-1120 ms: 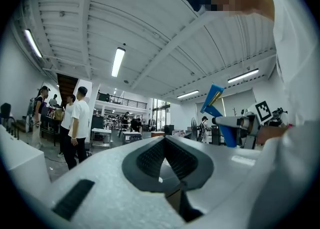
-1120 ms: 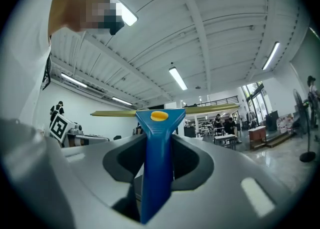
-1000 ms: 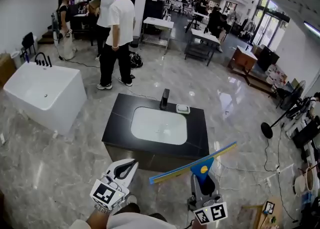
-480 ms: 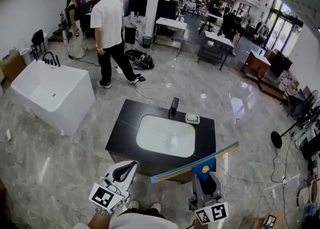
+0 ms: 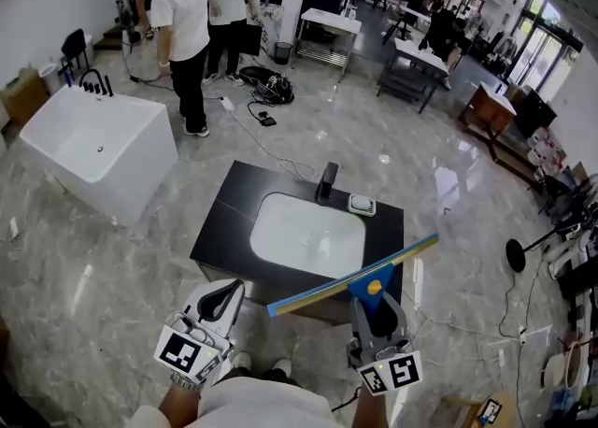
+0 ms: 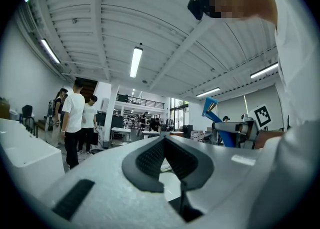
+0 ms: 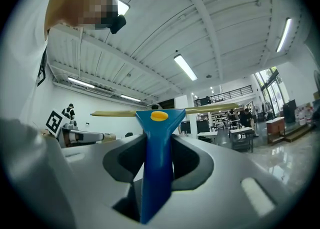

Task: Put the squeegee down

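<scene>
Plainly, the right gripper [image 5: 374, 305] sits at about 5 o'clock in the head view, its jaws pinching the blue handle of the squeegee [image 5: 327, 286]; the yellow-edged blade runs crosswise above the jaws, tilted up toward 2 o'clock, in the air over the near edge of the black vanity counter [image 5: 224, 221]; the left gripper [image 5: 224, 293] hangs at 7 o'clock, tips pressed together with nothing between them; the white basin [image 5: 306, 235] lies at the centre, with a dark faucet [image 5: 327, 181] at its 12 o'clock side; a white bathtub [image 5: 93, 155] stands at 9 o'clock; people [image 5: 182, 24] stand at 11 o'clock.
</scene>
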